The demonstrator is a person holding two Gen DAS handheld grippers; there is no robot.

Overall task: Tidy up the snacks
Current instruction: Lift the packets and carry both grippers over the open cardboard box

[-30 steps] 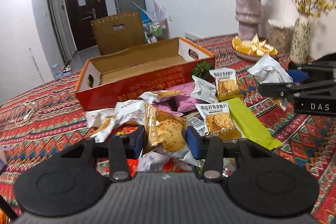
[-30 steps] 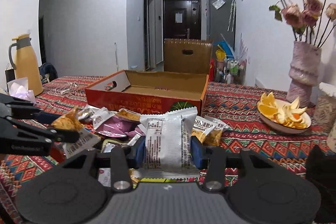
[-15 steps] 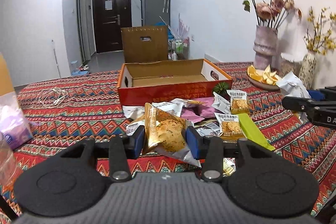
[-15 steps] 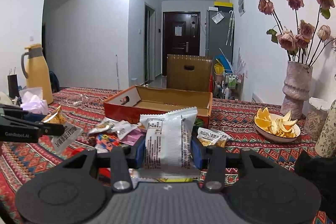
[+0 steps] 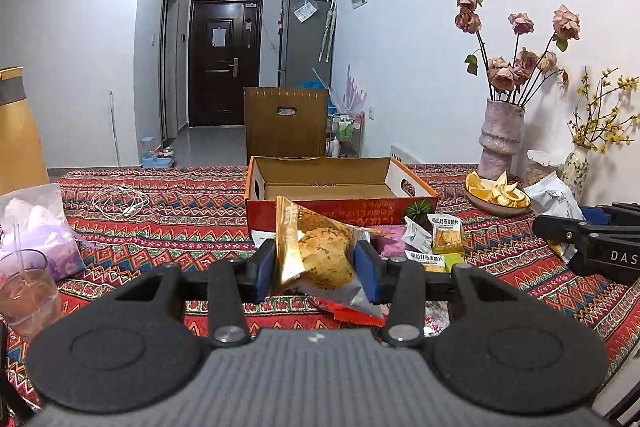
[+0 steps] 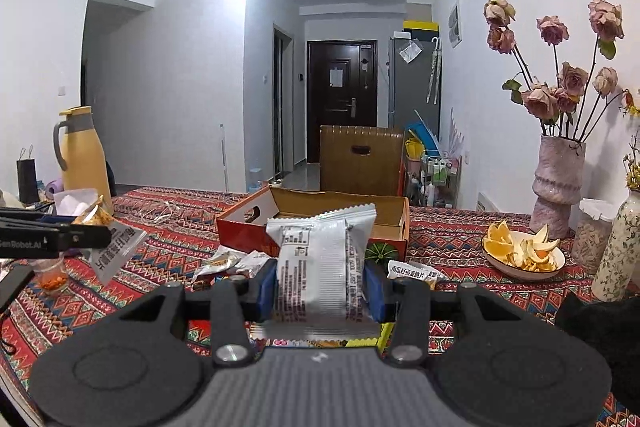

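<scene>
Patterned red tablecloth (image 5: 180, 203) across the table, hallway and dark door (image 5: 225, 63) behind. Open red cardboard box (image 5: 340, 183) mid-table, floor bare as far as can be seen. Shallow bowl (image 6: 524, 259) of orange peel beside a pink vase (image 6: 558, 183). Loose snack packets (image 5: 434, 243) just before the box. Left gripper (image 5: 316, 265) clamped on a gold cookie packet (image 5: 316, 251); right gripper (image 6: 320, 285) clamped on a silver packet (image 6: 320, 259), small print unreadable. "DAS" legible on the right gripper's side.
</scene>
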